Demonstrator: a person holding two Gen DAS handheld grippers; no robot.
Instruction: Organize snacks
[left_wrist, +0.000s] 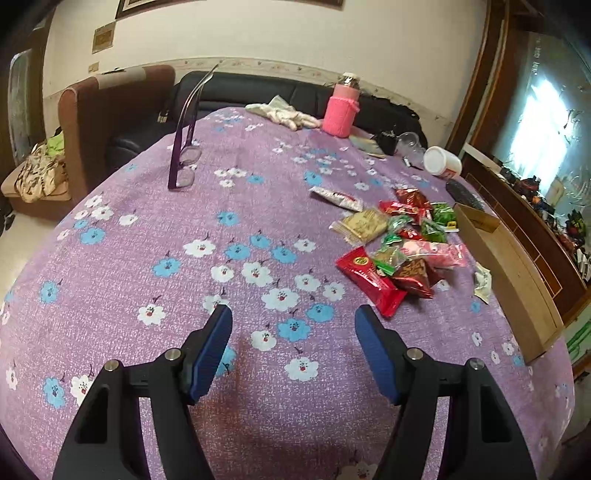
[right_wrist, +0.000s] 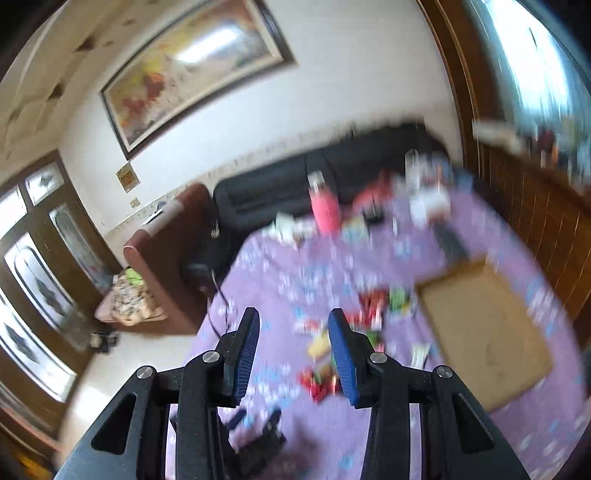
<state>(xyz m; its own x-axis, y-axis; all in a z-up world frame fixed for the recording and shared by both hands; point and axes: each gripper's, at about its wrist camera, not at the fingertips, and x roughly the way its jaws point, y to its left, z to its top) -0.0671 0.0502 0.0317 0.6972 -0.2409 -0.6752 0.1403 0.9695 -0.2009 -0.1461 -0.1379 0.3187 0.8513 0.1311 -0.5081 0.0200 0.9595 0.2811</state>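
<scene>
I hold the left gripper (left_wrist: 293, 317) with its ribbed blue pads well apart and bare above the purple flowered tablecloth (left_wrist: 184, 266), near the heap of snacks (left_wrist: 399, 243); my right gripper (right_wrist: 291, 319) is narrower, also with nothing between its pads. The snacks are crinkly foil and plastic packets, red, green, pink and tan, lying just beside the shallow cardboard tray (left_wrist: 517, 277) on the tablecloth. In the right wrist view the snacks (right_wrist: 351, 332) are badly blurred, so I cannot tell the packets apart there.
</scene>
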